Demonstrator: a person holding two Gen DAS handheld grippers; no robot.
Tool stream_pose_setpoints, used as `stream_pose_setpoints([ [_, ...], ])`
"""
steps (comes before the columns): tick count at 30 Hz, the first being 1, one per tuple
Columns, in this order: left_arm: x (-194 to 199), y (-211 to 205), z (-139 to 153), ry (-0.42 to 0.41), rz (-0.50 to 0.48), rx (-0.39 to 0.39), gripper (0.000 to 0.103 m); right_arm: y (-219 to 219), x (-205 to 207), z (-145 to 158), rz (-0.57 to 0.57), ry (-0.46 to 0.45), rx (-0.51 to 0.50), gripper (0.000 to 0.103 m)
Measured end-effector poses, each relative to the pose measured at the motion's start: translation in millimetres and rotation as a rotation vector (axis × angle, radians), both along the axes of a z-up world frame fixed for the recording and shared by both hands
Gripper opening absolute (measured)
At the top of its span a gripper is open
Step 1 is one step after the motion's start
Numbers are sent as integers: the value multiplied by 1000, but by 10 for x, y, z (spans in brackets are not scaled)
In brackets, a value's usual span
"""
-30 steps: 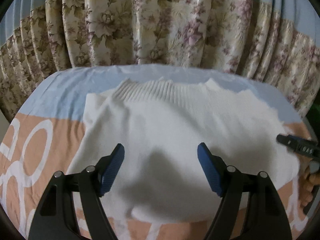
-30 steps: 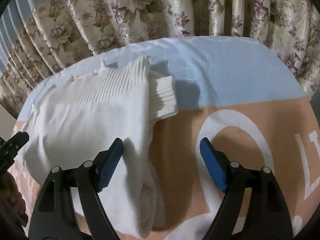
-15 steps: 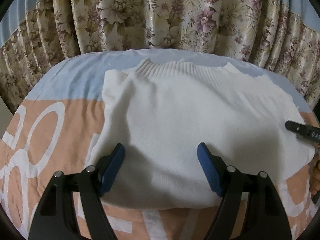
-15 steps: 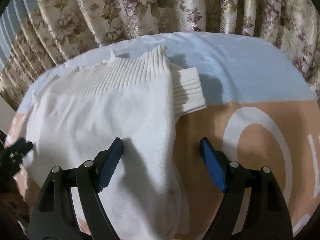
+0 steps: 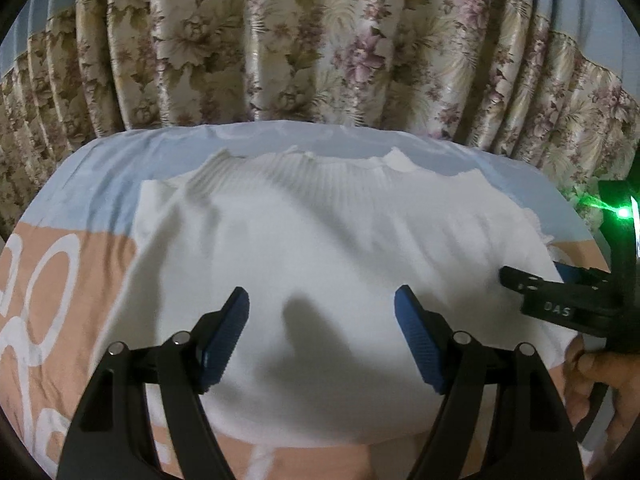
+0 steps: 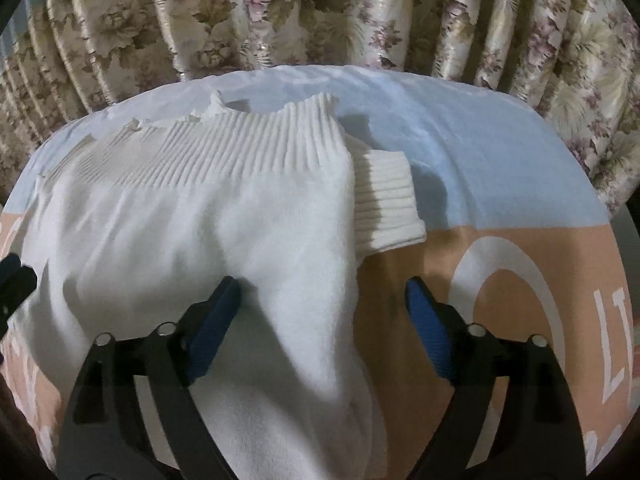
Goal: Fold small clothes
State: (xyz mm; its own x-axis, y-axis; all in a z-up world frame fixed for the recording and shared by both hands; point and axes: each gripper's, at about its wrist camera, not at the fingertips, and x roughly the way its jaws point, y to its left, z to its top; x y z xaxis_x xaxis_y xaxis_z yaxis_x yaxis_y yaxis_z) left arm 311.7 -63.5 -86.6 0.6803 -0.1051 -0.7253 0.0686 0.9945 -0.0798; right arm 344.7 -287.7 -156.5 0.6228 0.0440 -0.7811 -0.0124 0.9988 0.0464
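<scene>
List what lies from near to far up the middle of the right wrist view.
Open right tongs → folded white knit sweater with its ribbed hem band → pale blue strip of bedsheet → floral pleated curtain.

A soft, matt white knit sweater (image 5: 320,248) with a ribbed hem (image 6: 224,152) and ribbed cuff (image 6: 386,200) lies on smooth printed bedsheet cloth (image 6: 500,168). Glossy floral curtain fabric (image 5: 320,40) fills the upper frame. Gripper pads (image 5: 224,332) look ridged blue rubber on matt black plastic.
</scene>
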Motion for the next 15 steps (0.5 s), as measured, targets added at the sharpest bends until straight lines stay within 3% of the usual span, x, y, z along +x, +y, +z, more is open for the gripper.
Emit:
stream_pose_setpoints([
  [4,36,-158,-71,17,-18,-5,76,-74,49,-75,-31,18,70,98],
  [8,48,-268,-180,37,-33,-7,76,-23,58,-80,-16,5,68,98],
  [11,24,-349,-281,39,-50,37,76,8,6,-60,24,-19,78,79],
  [13,10,-371,-294,33,-53,55,76,78,-31,-33,59,-26,77,60],
  [14,16,-371,-300,35,-52,56,76,104,-28,-22,70,-25,79,57],
  [15,20,-373,-307,38,-52,57,76,109,-23,-17,75,-24,86,46],
])
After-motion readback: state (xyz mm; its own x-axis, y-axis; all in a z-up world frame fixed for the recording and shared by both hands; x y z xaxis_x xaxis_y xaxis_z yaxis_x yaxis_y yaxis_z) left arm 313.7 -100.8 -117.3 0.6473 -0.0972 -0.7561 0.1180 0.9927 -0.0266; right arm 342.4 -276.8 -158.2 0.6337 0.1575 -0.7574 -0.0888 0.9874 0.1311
